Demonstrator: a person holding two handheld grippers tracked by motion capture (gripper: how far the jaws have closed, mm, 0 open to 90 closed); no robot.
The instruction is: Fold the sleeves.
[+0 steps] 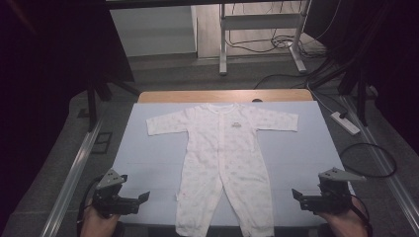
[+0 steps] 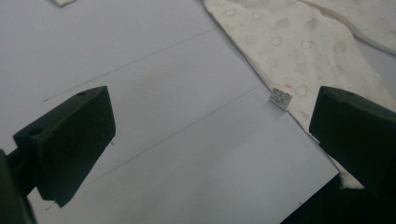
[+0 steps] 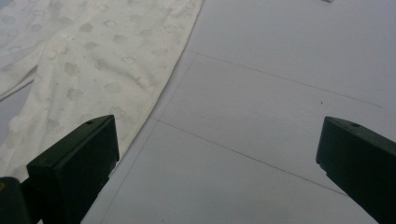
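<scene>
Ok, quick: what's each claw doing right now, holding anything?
Left claw: open, holding nothing, beside the baby romper.
Right claw: open, holding nothing, on the romper's other side.

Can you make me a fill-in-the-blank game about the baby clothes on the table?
1. The white baby sleepsuit lies spread out ____ on the pale blue mat.
2. The left gripper and the right gripper both have their fingers ____, with nothing held.
3. The two grippers wait on either side of the sleepsuit's ____, near the mat's front edge.
4. A small white ____ sticks out from the sleepsuit's side seam.

Missing words: flat; open; legs; label
</scene>
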